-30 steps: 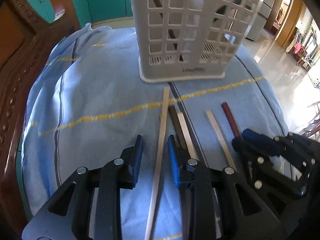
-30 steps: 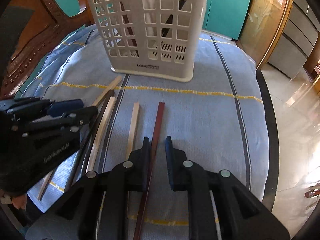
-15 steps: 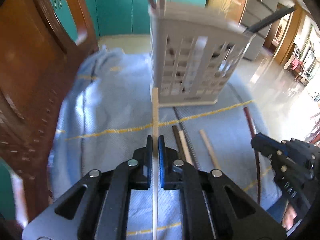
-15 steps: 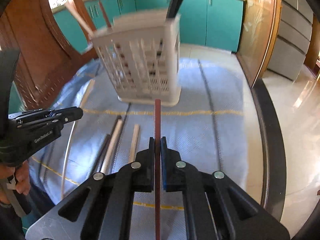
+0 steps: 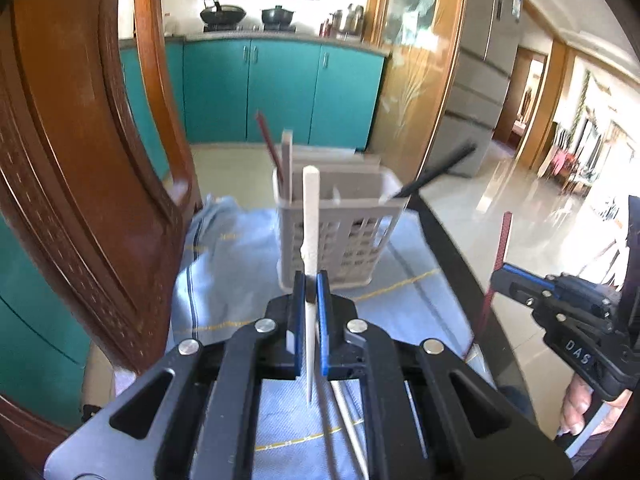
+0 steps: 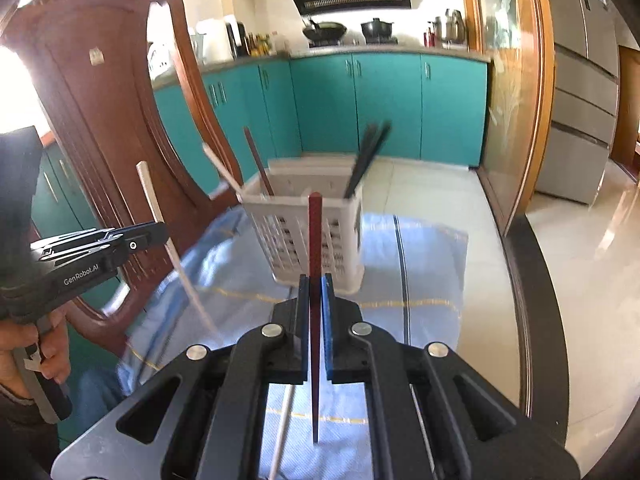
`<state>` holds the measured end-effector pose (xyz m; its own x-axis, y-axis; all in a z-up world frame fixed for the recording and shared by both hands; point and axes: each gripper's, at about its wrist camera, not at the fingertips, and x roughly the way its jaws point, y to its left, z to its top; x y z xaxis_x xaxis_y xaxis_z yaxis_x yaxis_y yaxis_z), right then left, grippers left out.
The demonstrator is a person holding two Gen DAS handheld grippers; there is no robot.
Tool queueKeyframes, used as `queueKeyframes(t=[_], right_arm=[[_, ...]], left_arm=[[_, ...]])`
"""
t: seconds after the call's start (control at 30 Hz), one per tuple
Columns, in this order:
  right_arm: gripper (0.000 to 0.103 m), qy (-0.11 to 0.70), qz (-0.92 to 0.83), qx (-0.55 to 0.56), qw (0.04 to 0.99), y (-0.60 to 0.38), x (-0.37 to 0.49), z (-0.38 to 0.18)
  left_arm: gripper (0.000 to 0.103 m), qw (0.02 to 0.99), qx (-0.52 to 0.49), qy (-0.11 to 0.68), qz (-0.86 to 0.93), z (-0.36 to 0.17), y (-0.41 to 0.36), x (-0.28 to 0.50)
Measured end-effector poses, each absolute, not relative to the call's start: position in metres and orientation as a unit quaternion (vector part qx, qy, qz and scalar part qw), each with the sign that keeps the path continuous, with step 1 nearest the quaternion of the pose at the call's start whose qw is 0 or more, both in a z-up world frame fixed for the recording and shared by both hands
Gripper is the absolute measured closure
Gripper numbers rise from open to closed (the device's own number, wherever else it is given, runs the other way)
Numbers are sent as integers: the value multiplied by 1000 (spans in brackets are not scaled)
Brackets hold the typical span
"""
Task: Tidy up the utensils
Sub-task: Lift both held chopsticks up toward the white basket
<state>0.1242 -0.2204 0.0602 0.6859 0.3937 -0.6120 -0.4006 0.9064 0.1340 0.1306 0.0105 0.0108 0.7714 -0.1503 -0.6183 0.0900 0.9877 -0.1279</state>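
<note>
My left gripper (image 5: 310,290) is shut on a pale wooden chopstick (image 5: 309,220) and holds it upright above the blue cloth (image 5: 224,264). My right gripper (image 6: 315,290) is shut on a dark red chopstick (image 6: 314,236), also upright and lifted. The white slotted utensil basket (image 5: 340,240) stands ahead of both, also in the right wrist view (image 6: 308,236), with several chopsticks sticking out of it. The right gripper shows in the left wrist view (image 5: 504,276), and the left gripper in the right wrist view (image 6: 156,234). More chopsticks (image 5: 348,424) lie on the cloth under the grippers.
A carved wooden chair back (image 5: 92,184) rises close on the left, also in the right wrist view (image 6: 116,128). The dark round table edge (image 6: 532,292) curves along the right. Teal kitchen cabinets (image 5: 280,92) and tiled floor lie beyond.
Both grippers closed on their chopsticks, lifted them off the cloth and tipped up and back, so the basket now sits farther away and lower in view.
</note>
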Motion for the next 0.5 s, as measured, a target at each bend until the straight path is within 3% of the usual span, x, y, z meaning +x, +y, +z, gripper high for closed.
queueKeyframes(t=[0.37, 0.5], right_arm=[[96, 241, 224, 36, 944, -217, 167, 164], [96, 212, 207, 41, 954, -212, 191, 192]], left_arm=[[96, 969, -69, 222, -80, 125, 14, 172], [96, 978, -75, 191, -42, 141, 17, 194]])
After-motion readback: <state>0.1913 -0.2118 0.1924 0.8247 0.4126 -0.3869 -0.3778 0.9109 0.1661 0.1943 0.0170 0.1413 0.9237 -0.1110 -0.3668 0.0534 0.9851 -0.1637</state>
